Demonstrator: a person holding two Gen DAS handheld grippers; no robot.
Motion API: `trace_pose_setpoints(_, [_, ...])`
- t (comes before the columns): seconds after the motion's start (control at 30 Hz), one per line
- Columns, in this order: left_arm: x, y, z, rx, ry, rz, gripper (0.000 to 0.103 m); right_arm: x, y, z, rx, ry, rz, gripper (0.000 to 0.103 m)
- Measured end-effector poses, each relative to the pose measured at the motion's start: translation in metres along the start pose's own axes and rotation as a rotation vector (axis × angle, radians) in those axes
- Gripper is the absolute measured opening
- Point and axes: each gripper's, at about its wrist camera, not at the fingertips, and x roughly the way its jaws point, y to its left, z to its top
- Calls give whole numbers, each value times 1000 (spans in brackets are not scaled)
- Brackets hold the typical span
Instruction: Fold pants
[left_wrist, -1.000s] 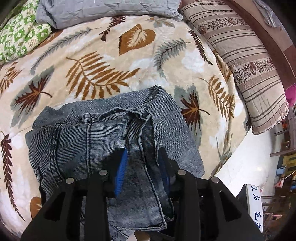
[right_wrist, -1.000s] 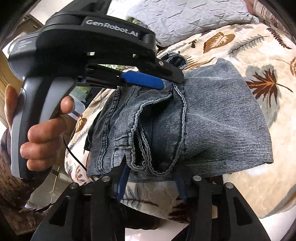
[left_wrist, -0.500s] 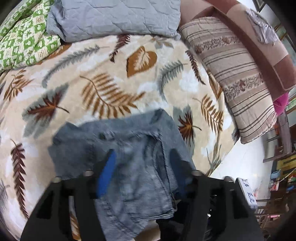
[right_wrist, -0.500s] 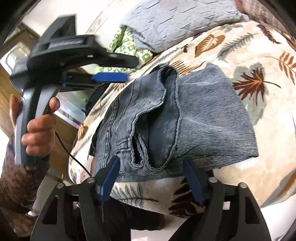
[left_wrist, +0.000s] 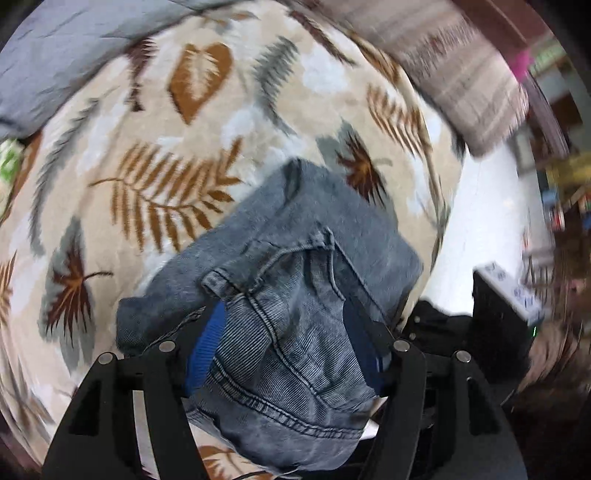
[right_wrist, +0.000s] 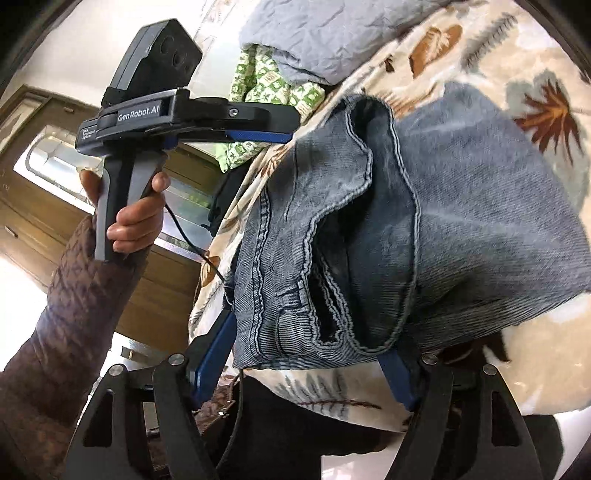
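The grey-blue jeans (left_wrist: 295, 295) lie folded in a bundle on the leaf-patterned blanket (left_wrist: 155, 155), near the bed's edge. In the left wrist view my left gripper (left_wrist: 284, 332) is open, its blue-padded jaws wide apart with the waistband end of the jeans showing between them. In the right wrist view the jeans (right_wrist: 388, 229) fill the middle, and my right gripper (right_wrist: 306, 354) is open, its jaws spread on either side of the bundle's near edge. The left gripper (right_wrist: 258, 134) also shows there, held in a hand above and to the left of the jeans.
A grey quilted pillow (left_wrist: 66, 59) and a green patterned cloth (right_wrist: 273, 92) lie at the head of the bed. A striped pillow (left_wrist: 454, 85) lies along the right side. The bed edge and white floor (left_wrist: 491, 229) are to the right. Wooden furniture (right_wrist: 74, 192) stands behind.
Both grippers opened and let go of the jeans. The left gripper lifted up and away from the bundle; its view swung and blurred. The jeans settled on the blanket.
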Motion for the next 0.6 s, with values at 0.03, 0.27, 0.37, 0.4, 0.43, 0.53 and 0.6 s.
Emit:
trace_pose_setpoints(0.03, [4,-1,1,22,17,0,65,0,-4,-1,34,-8,18,76])
trace_pose_setpoints(0.27, [32,11,-3,34,28,27,70,10,-28,6,231,-52,51,45])
trace_pose_setpoints(0.37, [27,16,-11,-15,-41,41,38,7,-30,8,239,-54,31,25])
trace_pose_setpoints(0.4, [25,17,-13,-24,-50,48,28,5,-29,8,236,-56,39,23])
trace_pose_setpoints(0.43, [23,17,-17,-40,-61,41,25,3,-25,8,229,-58,54,18])
trace_pose_setpoints(0.53, [9,6,-25,-50,-108,71,21,-5,-9,12,178,-72,85,18])
trace_pose_setpoints(0.6, [-5,-4,-27,-52,-147,84,19,-12,-3,14,161,-84,107,17])
